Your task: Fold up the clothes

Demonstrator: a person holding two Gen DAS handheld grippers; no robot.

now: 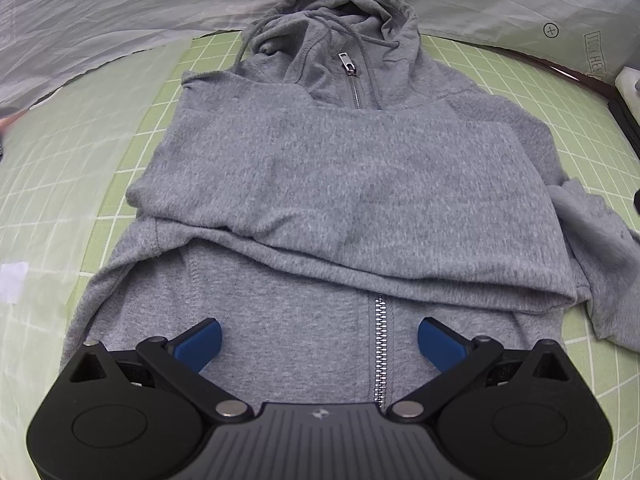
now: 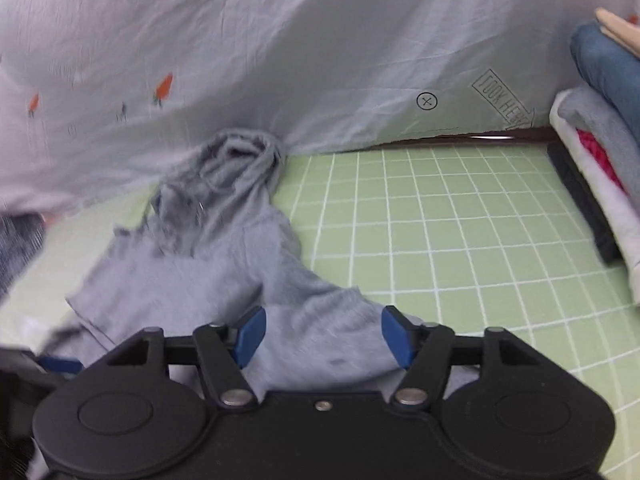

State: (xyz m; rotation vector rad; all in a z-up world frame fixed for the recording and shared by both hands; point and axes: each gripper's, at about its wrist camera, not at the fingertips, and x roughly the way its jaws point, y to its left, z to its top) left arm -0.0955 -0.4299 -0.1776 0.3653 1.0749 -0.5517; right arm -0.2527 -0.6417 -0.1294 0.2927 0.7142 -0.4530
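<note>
Green grid mat (image 1: 500, 80) against a pale sheet backdrop (image 2: 280, 60). Left gripper (image 1: 319, 338), jaws wide and empty, hovers over the grey hoodie (image 1: 340, 184), hood at 12 o'clock. Right gripper (image 2: 323, 334), jaws wide, over a hoodie sleeve (image 2: 320, 300); clothes stack (image 2: 600, 120) at 3 o'clock.

Bright, even overhead light, soft shadows only. Left wrist view sharp; slight glare washes the mat's (image 1: 500, 80) left edge. Right wrist view motion-blurred, esp. the hoodie (image 2: 224, 248). Fisheye bends grid lines, dark vignette at corners.
</note>
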